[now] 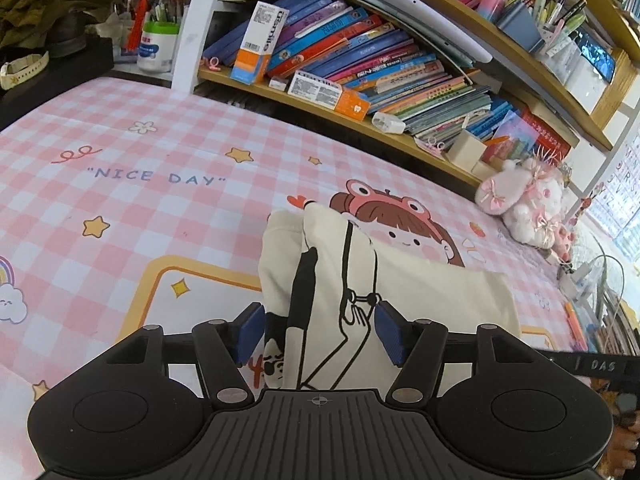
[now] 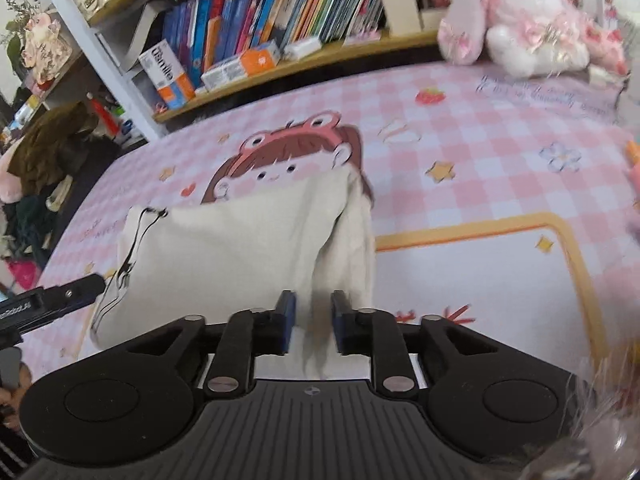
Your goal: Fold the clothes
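Two tongs flank one cream printed garment (image 1: 400, 280) lying folded on the pink checked sheet (image 1: 120, 208). Left tongs (image 1: 320, 330) stand released, pads clear of the cloth between them. Right tongs (image 2: 313, 320) are slightly parted, cloth between, apparently unpinched.

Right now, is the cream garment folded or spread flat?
Folded: the cream garment lies as a compact doubled bundle on the pink checked mat, edges layered.

Bookshelf (image 1: 360, 92), plush bunny (image 2: 520, 28), checked sheet (image 1: 120, 208)
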